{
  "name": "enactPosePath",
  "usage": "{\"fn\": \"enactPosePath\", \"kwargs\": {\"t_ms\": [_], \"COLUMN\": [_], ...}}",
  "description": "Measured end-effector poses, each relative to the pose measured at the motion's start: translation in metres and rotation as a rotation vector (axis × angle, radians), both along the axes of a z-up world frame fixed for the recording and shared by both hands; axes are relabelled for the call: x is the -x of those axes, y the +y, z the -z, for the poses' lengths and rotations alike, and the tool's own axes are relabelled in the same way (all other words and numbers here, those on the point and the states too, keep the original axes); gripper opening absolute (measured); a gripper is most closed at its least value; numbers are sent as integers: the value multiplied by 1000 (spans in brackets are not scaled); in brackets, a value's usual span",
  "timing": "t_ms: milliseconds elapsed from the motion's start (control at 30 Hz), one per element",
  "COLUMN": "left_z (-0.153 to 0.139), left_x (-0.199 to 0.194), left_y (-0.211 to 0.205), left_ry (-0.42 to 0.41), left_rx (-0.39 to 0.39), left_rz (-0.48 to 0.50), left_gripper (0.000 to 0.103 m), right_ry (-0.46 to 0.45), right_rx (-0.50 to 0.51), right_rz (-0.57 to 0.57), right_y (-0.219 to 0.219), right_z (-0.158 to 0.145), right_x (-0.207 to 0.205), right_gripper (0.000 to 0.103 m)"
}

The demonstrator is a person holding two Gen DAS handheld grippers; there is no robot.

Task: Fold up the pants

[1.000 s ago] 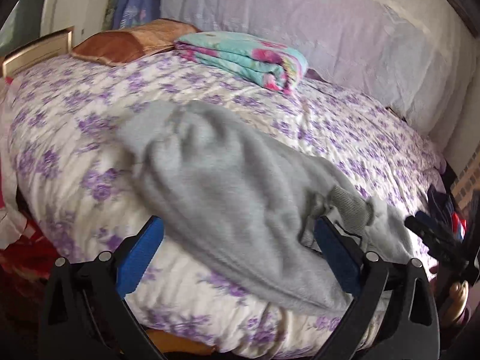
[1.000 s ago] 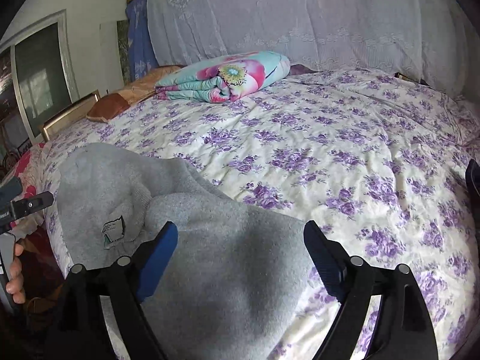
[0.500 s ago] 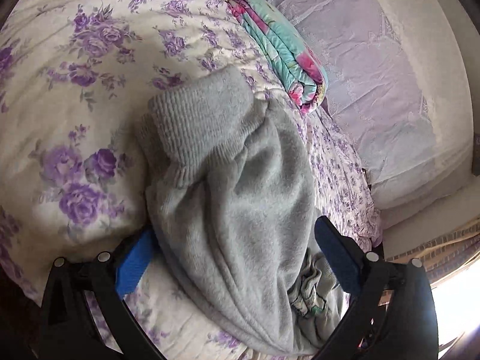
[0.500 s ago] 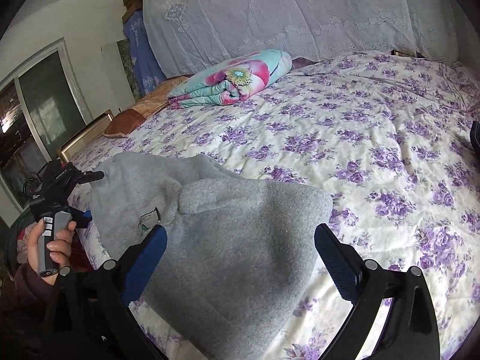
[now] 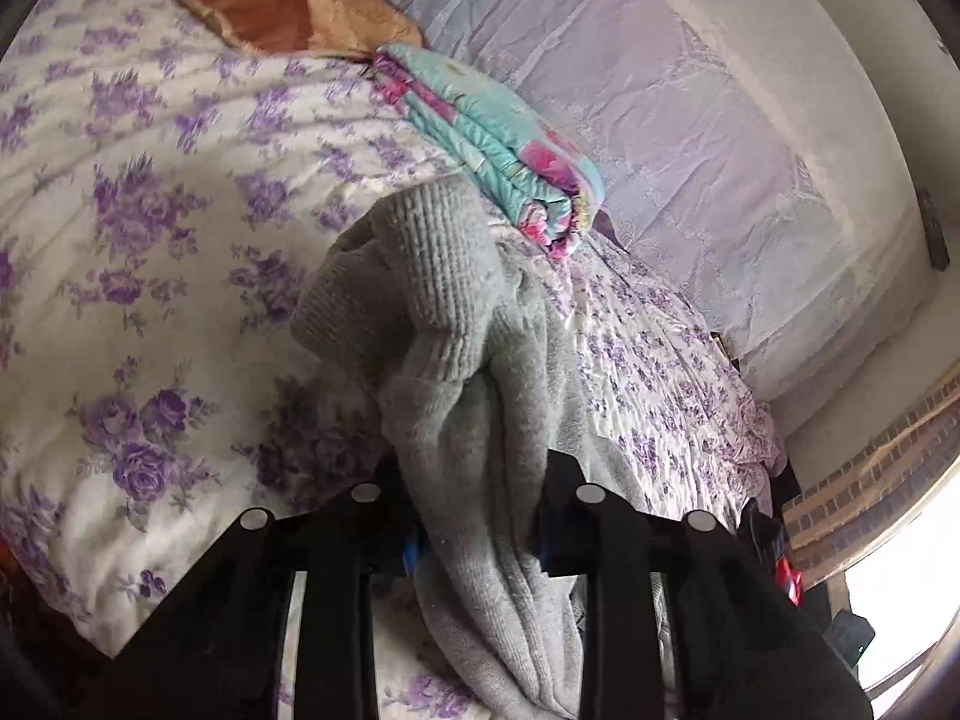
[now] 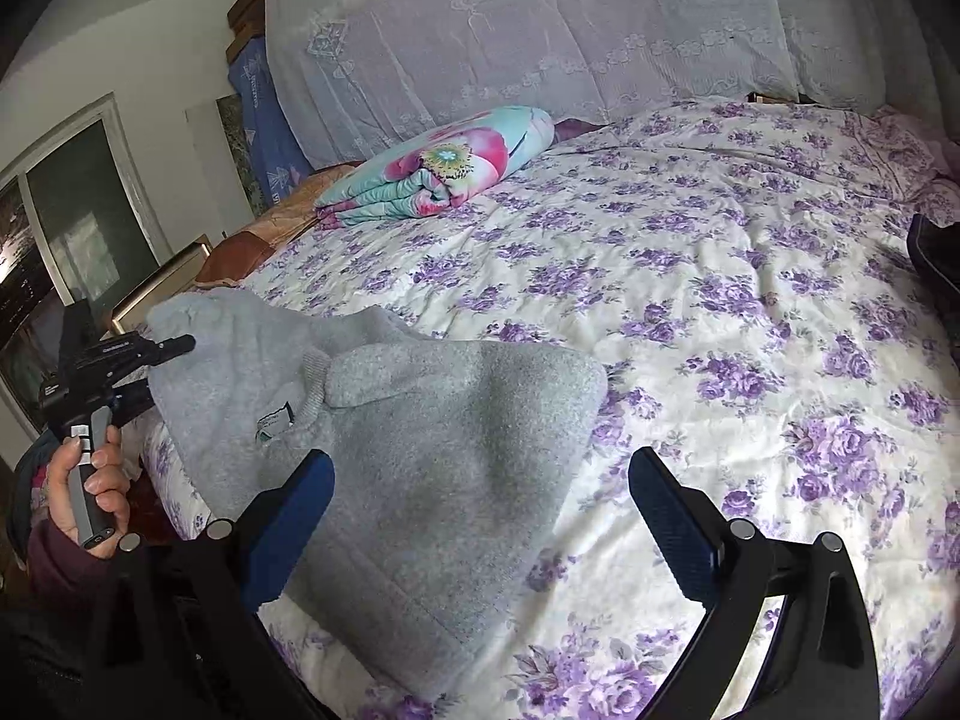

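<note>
Grey knit pants (image 6: 420, 420) lie crumpled on the purple-flowered bedspread (image 6: 750, 300) near its left edge. In the left wrist view a leg with a ribbed cuff (image 5: 432, 276) rises from between the jaws of my left gripper (image 5: 480, 534), which are closing and press on the bunched fabric. The right wrist view shows that left gripper (image 6: 162, 369) at the pants' far left end, held by a hand (image 6: 90, 468). My right gripper (image 6: 480, 468) stands open over the near part of the pants, its right pad above bare bedspread. A small label (image 6: 273, 420) shows on the pants.
A folded turquoise and pink quilt (image 6: 444, 168) lies at the head of the bed beside a brown pillow (image 5: 282, 12). A lace-covered bolster (image 6: 540, 30) runs along the back. The bed's edge drops off at the left, and a dark object (image 6: 936, 258) sits at the right.
My left gripper, wide open before, has shut on the grey fabric and rolled, so the cuffed leg now stands between its jaws. The right gripper has crept forward over the pants, still open.
</note>
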State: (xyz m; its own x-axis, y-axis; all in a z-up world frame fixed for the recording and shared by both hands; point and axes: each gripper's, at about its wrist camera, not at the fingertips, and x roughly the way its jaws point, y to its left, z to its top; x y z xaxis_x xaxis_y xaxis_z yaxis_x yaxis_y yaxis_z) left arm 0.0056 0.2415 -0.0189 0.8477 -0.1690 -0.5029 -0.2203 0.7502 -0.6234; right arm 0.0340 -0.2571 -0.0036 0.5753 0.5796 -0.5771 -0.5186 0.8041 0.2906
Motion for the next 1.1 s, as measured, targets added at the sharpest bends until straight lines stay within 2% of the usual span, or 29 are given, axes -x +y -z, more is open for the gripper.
{"fn": "enactPosePath", "kwargs": {"t_ms": [133, 267, 367, 467, 567, 633, 767, 800, 867, 900, 933, 1033, 1100], "left_z": [-43, -72, -70, -36, 11, 14, 3, 3, 3, 4, 3, 4, 4], "left_x": [7, 15, 16, -2, -23, -19, -12, -11, -7, -4, -2, -1, -1], "left_y": [-58, -142, -210, -265, -285, -279, -272, -272, -273, -273, -275, -280, -281], "left_ry": [-68, -141, -166, -87, 57, 39, 24, 29, 30, 22, 11, 16, 23], "left_rx": [-227, -430, -544, -605, -617, -591, -577, -579, -581, -565, -559, -593, -600], "left_rz": [98, 299, 473, 641, 704, 696, 687, 686, 700, 712, 717, 711, 700], "left_gripper": [23, 22, 22, 24, 27, 30, 38, 42, 60, 85, 95, 95, 95], "right_ry": [20, -6, -31, 3, 140, 214, 280, 301, 345, 373, 396, 405, 400], "right_rx": [-29, -51, -75, -99, -174, -220, -262, -271, -276, -266, -254, -155, -132], "right_rz": [53, 106, 140, 130, 38, -20, -115, -137, -169, -181, -191, -194, -185], "right_y": [-18, -39, -56, -65, -62, -54, -30, -23, -8, 0, 7, 30, 38], "right_z": [3, -5, -15, -15, -2, 4, 2, 2, 2, 4, 5, 11, 13], "right_x": [-6, -7, -7, -13, -25, -30, -41, -46, -55, -59, -61, -63, -63], "right_gripper": [99, 99, 99, 99, 99, 99, 99, 99, 99, 99, 99, 99, 99]}}
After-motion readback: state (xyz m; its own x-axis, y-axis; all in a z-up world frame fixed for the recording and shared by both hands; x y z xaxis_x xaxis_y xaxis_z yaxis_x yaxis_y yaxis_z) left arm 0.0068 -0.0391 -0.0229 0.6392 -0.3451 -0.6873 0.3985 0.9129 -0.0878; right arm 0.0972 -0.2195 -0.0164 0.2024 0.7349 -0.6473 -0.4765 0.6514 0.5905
